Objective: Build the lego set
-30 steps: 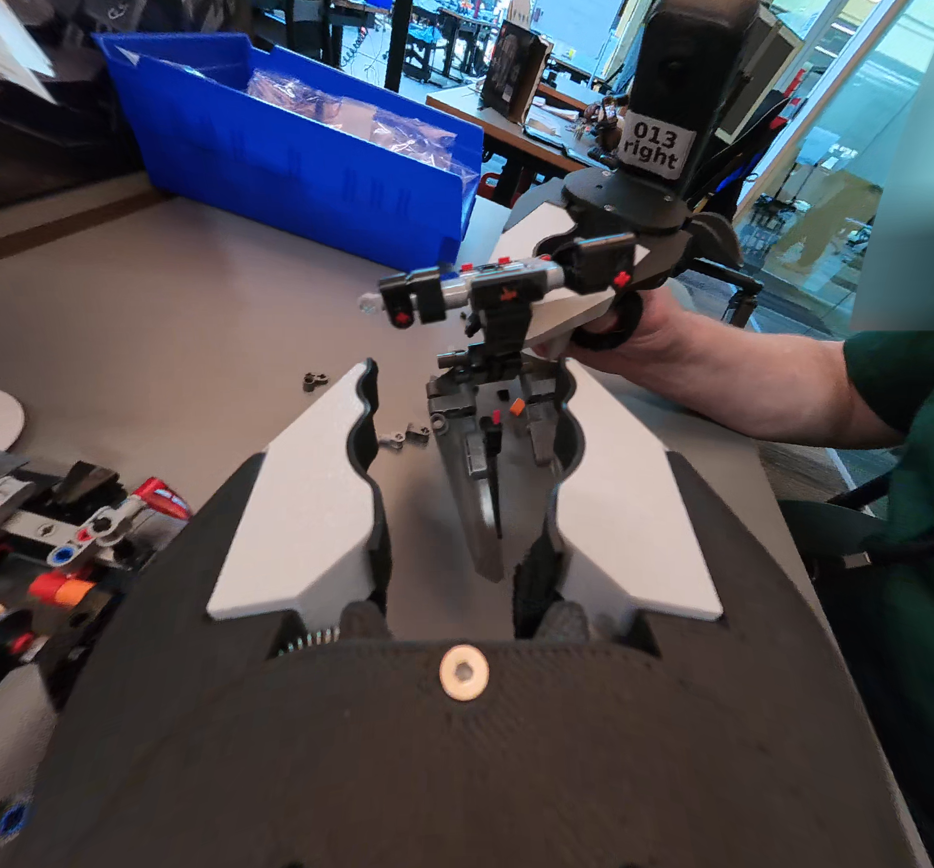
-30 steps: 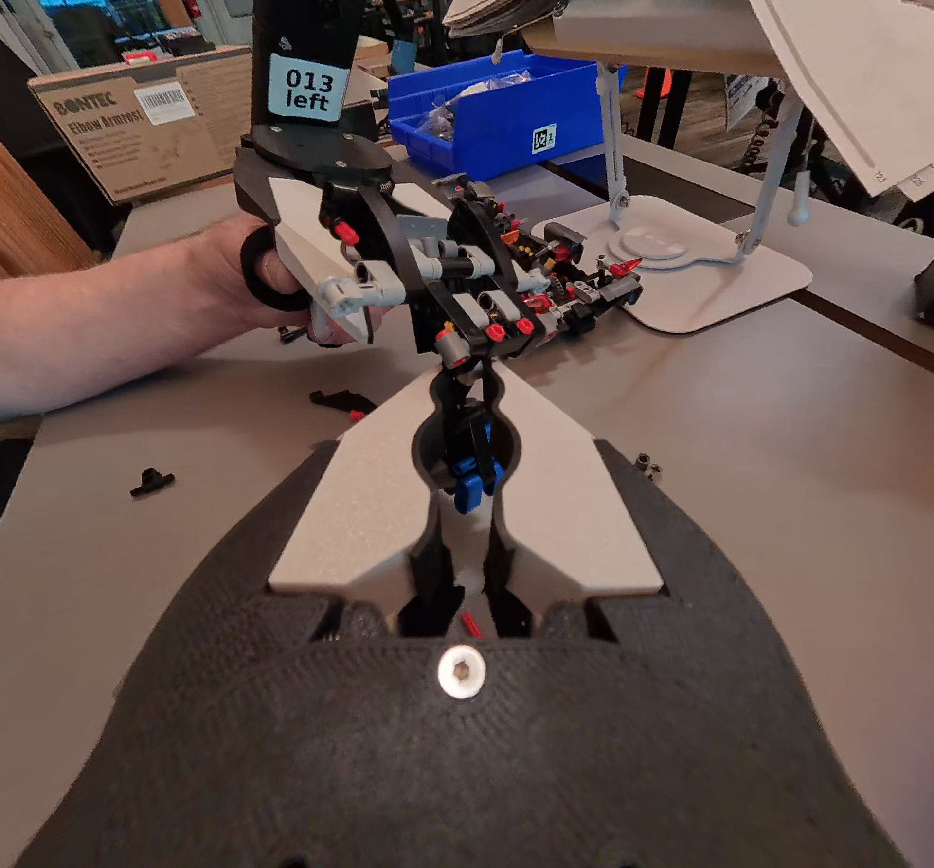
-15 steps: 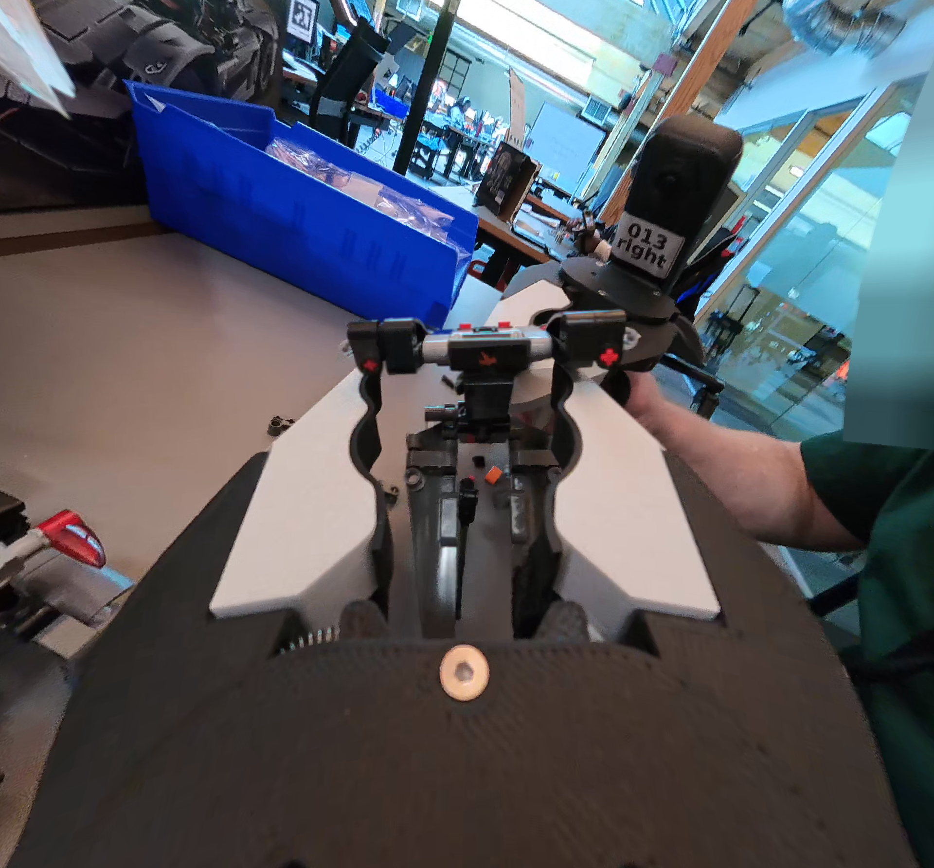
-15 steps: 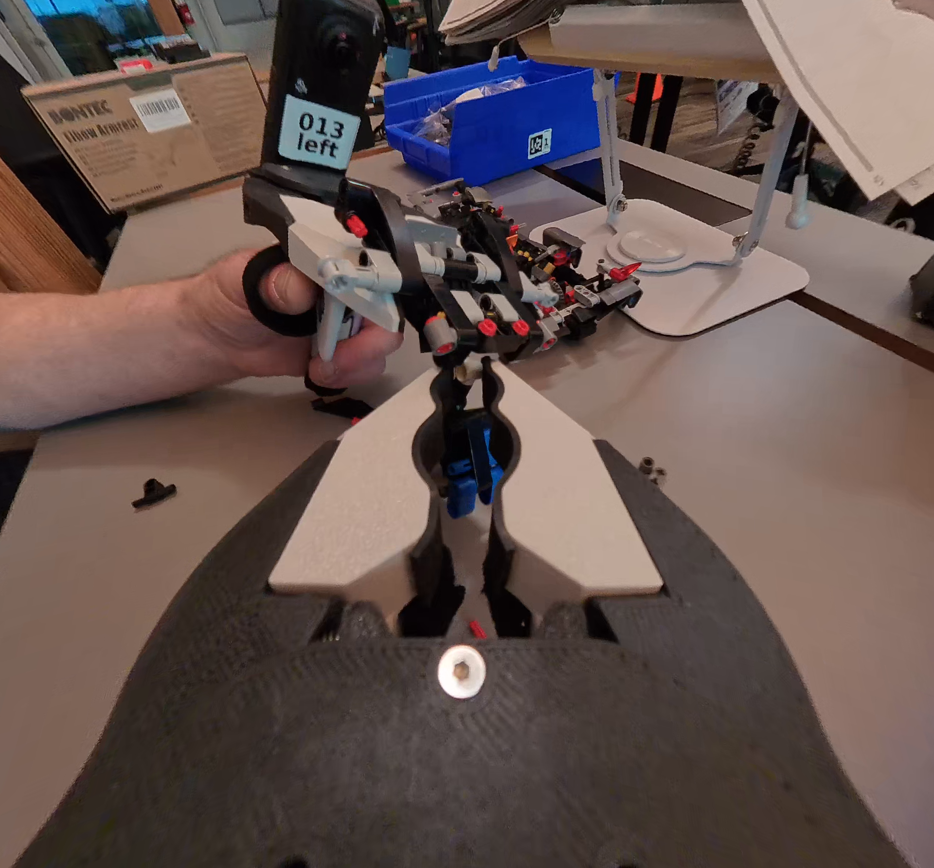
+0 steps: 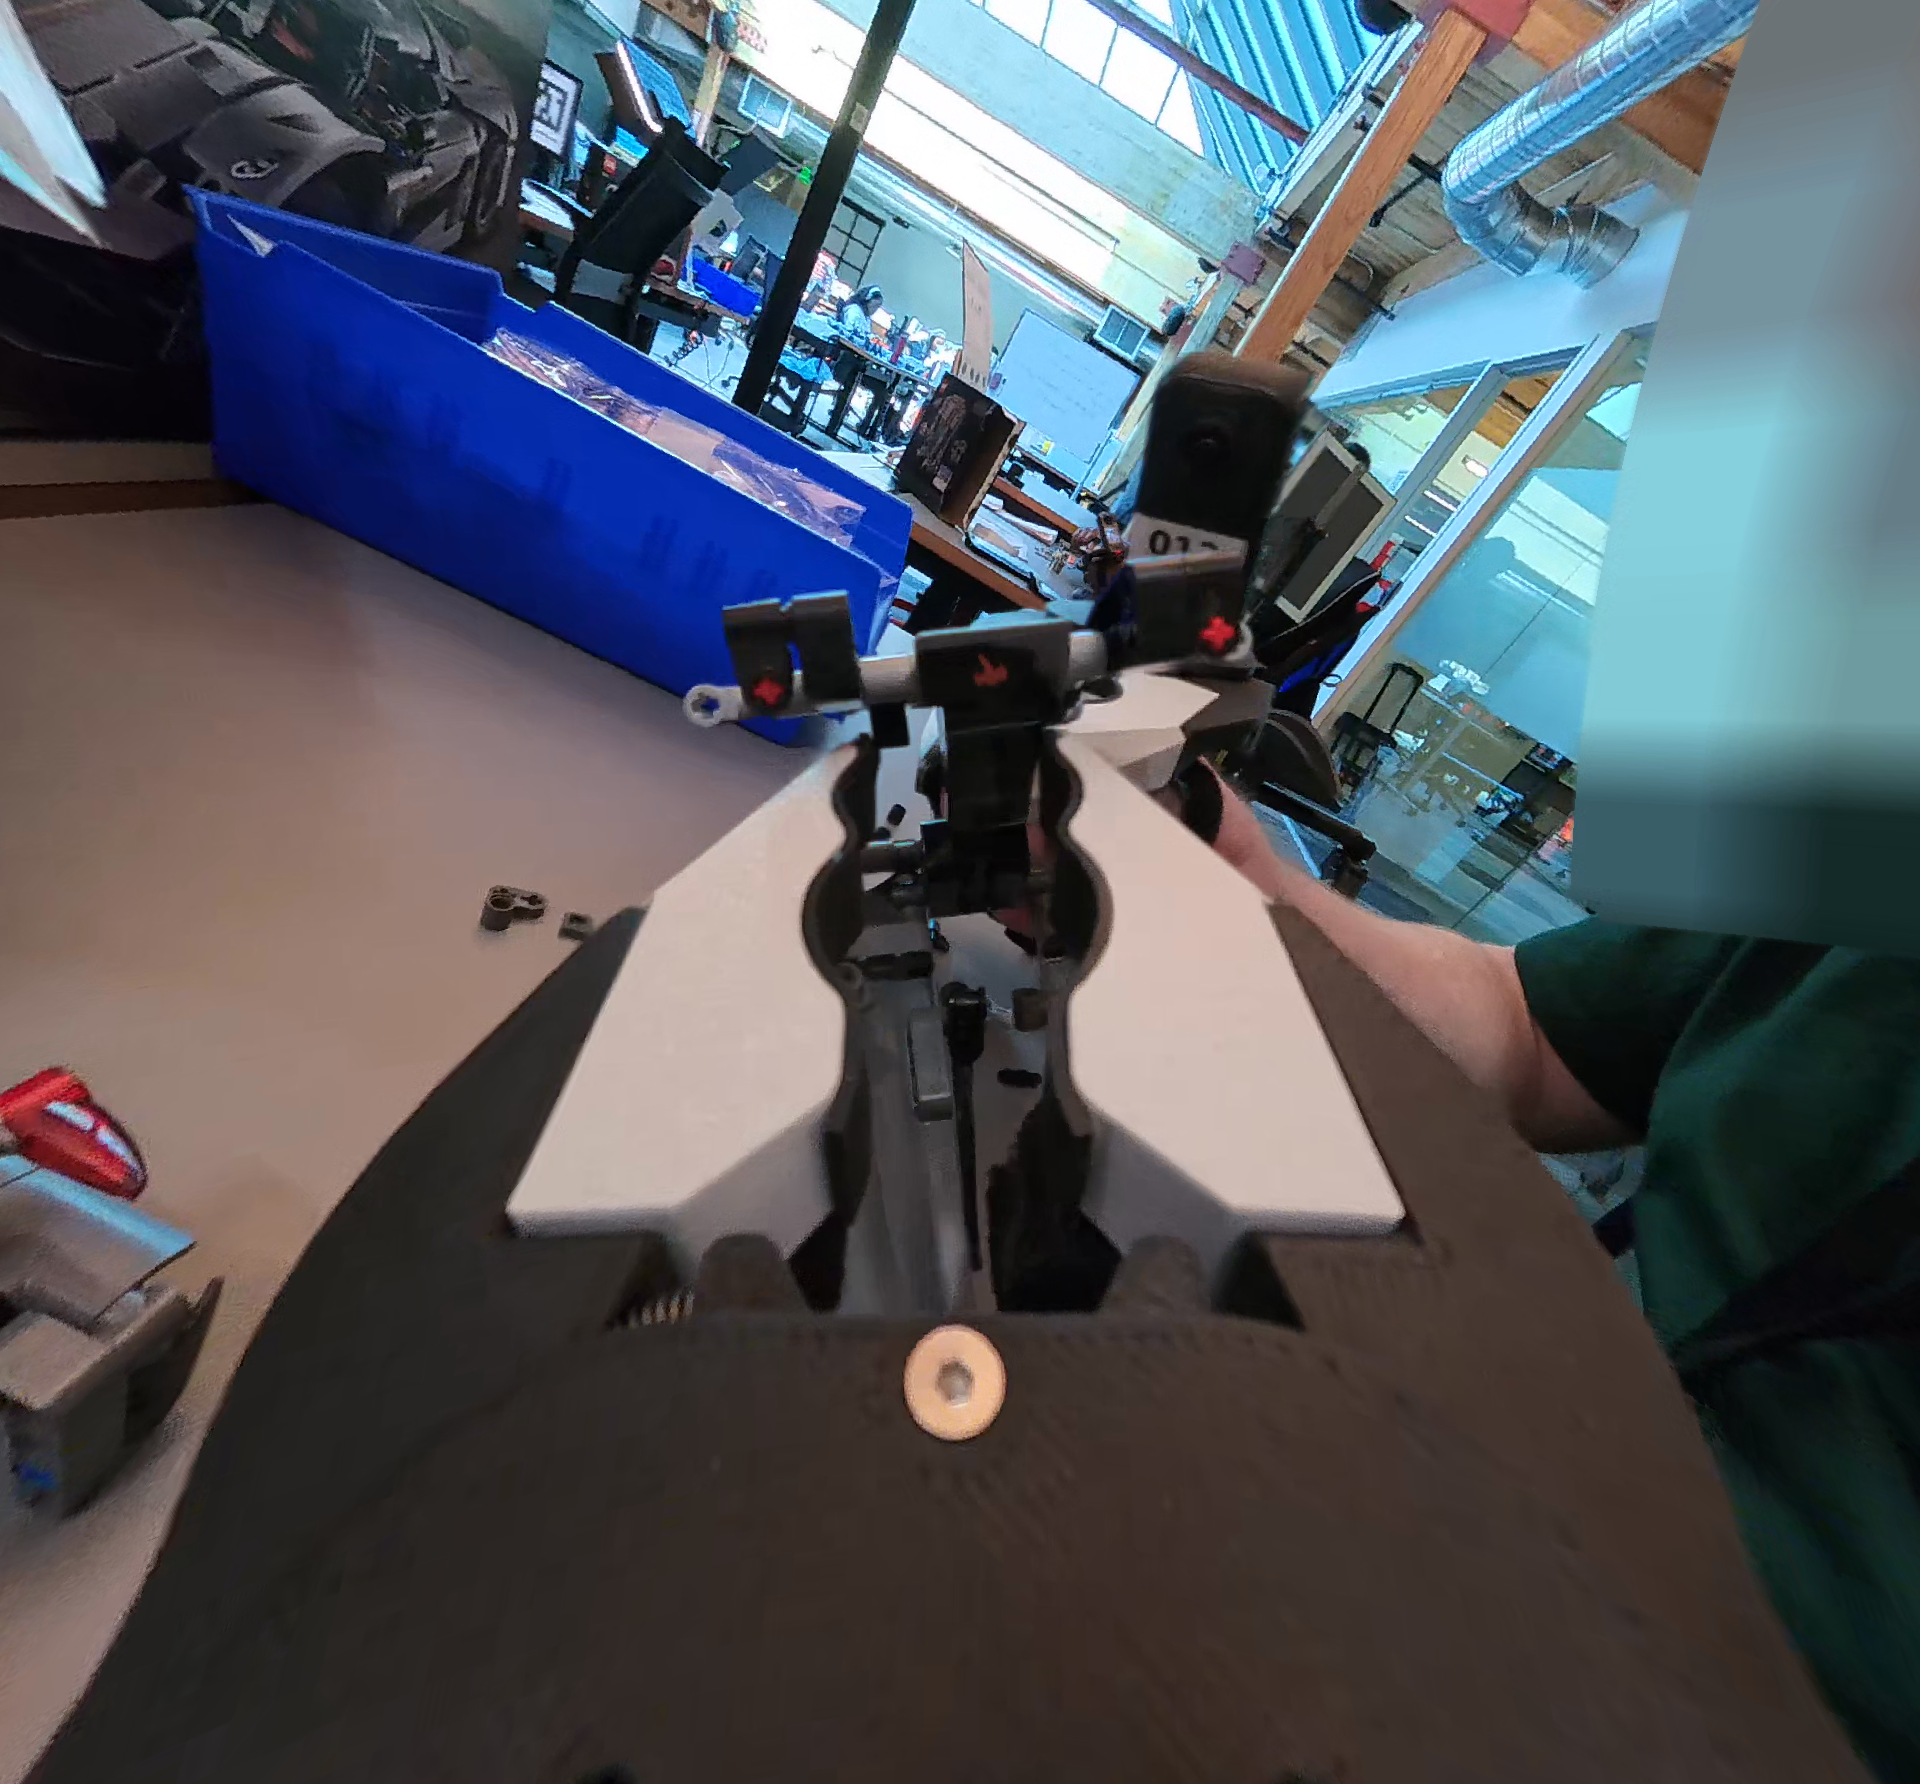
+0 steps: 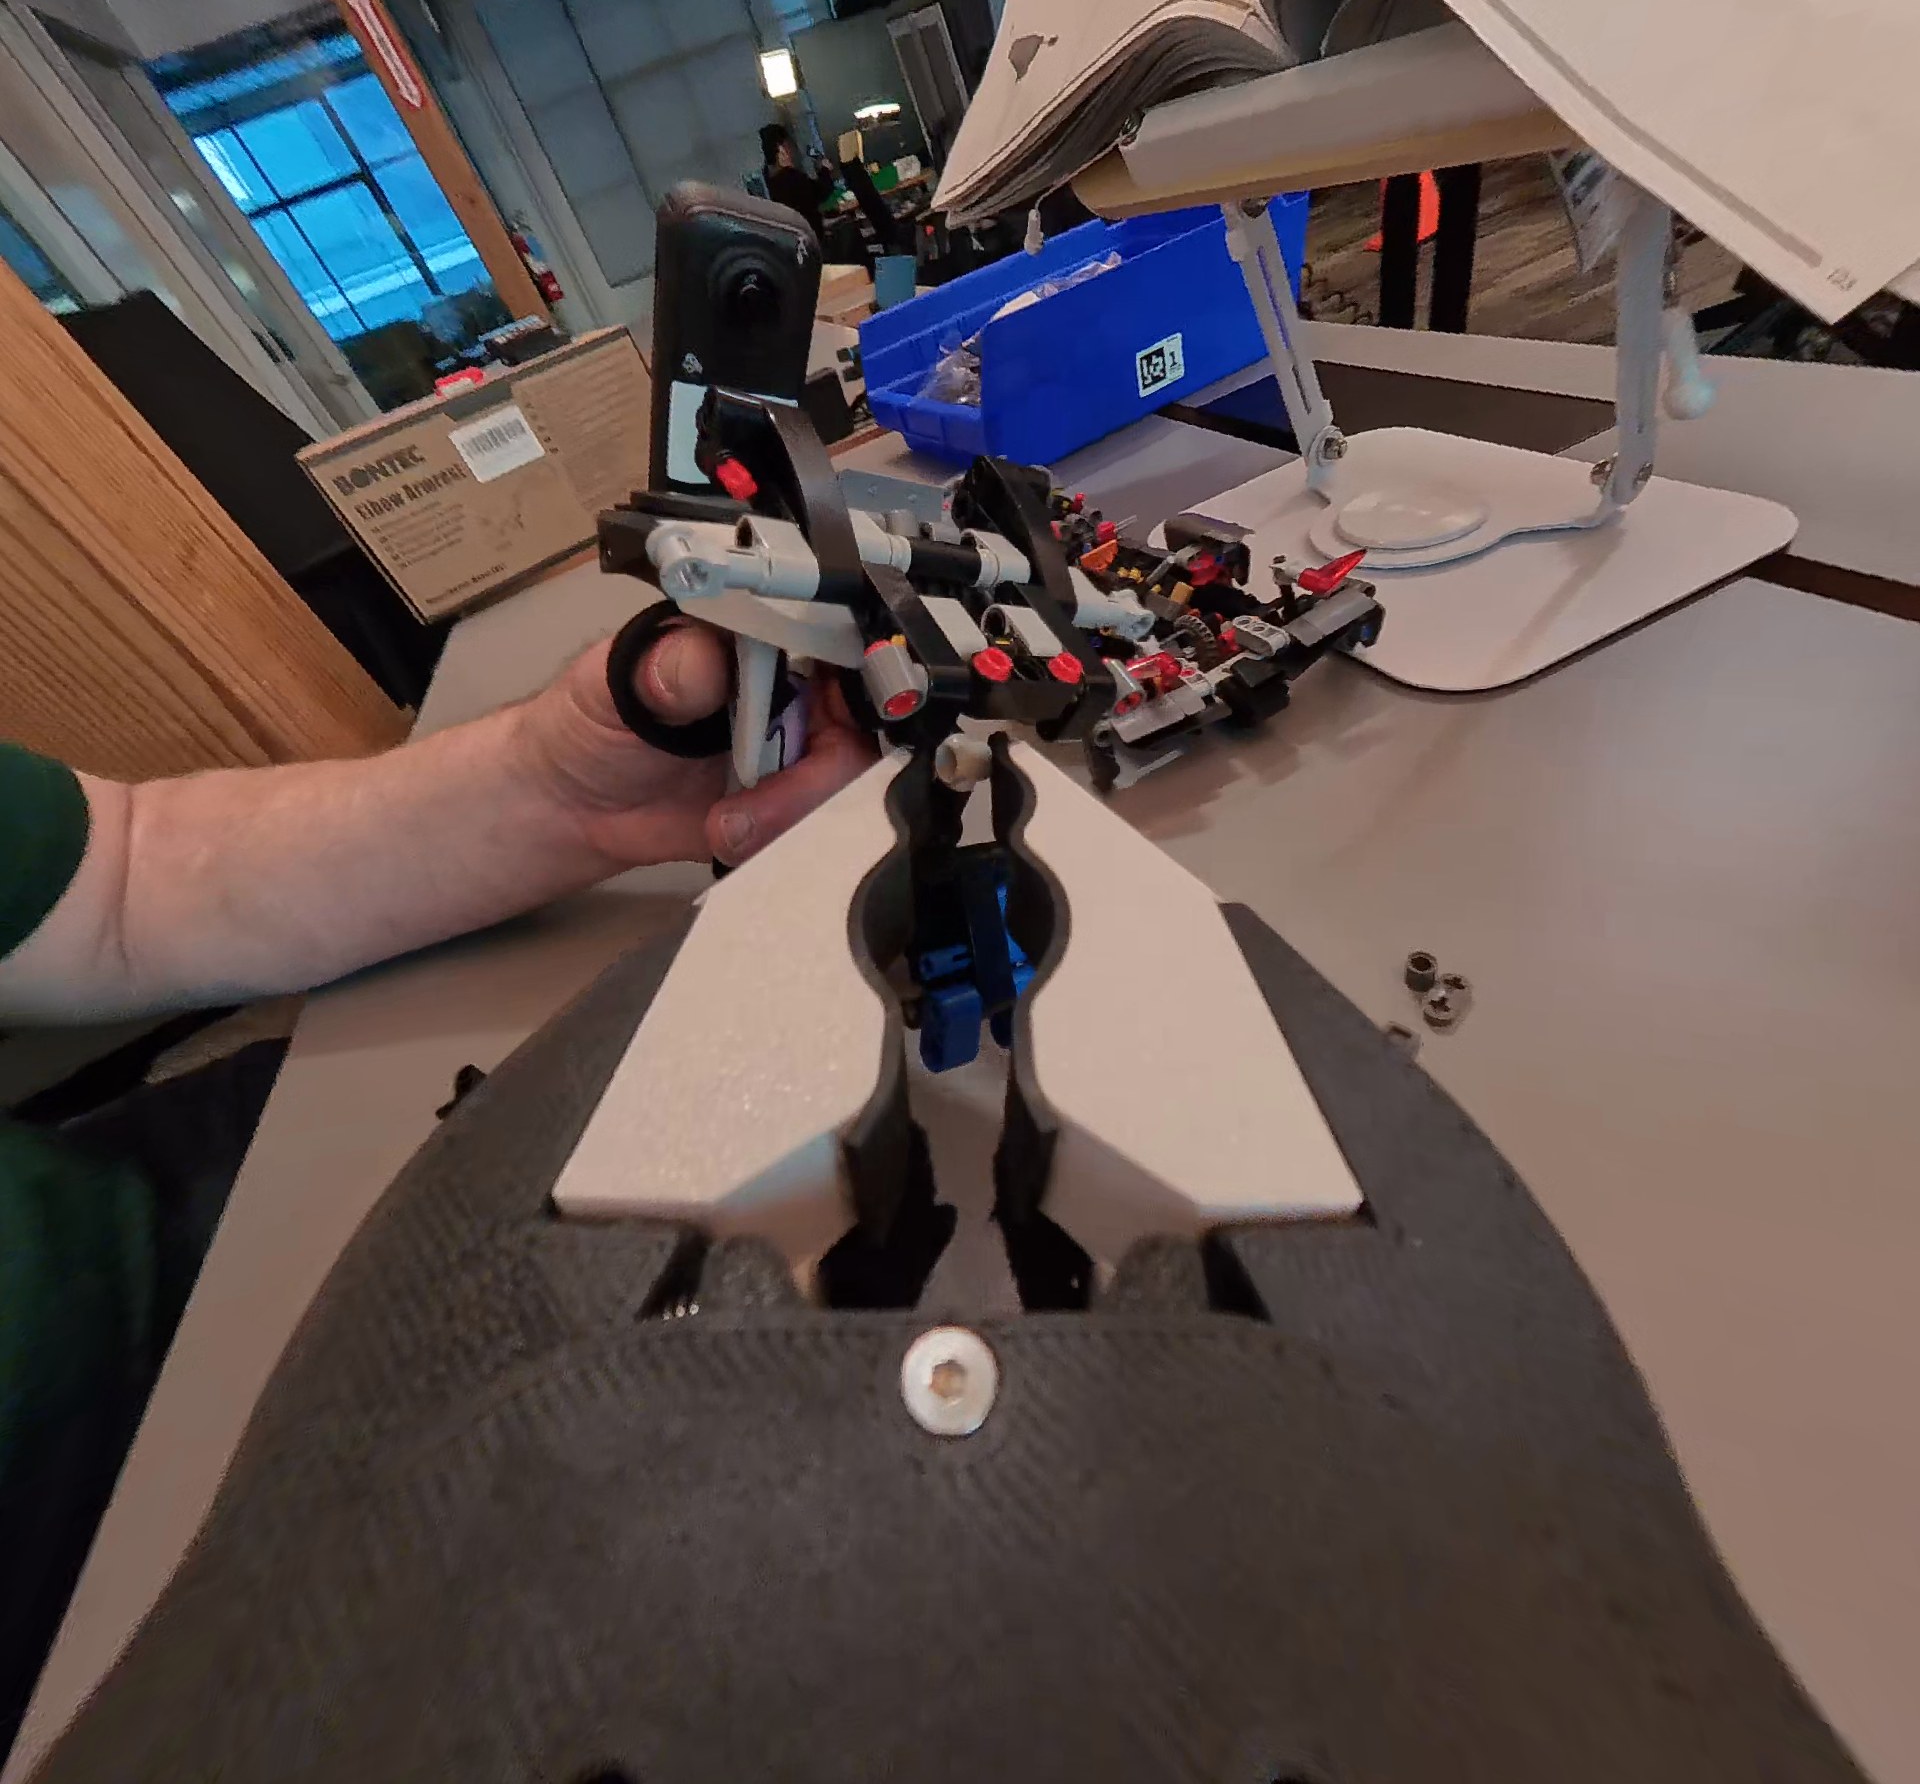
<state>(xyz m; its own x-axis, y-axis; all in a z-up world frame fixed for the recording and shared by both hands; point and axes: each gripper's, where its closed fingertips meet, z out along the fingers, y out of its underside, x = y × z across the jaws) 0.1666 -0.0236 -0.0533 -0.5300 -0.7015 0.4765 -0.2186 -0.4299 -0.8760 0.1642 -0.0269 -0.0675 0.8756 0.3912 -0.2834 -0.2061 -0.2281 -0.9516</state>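
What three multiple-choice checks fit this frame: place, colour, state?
1. The big lego chassis sits: A) on the table by the white stand base; B) in a bin; C) on a box.
2. The piece in the right gripper is: A) yellow; B) blue; C) green.
3. The left gripper is: A) open, empty; B) lying on the table; C) shut on the lego sub-assembly.
1A, it rests beside the base; 2B, blue shows in the gap; 3C, it pinches the black stem.

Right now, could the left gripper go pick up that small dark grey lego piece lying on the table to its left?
Probably not yet: the left gripper is shut on the lego subassembly, so its fingers are occupied. The table around the small grey piece looks clear.
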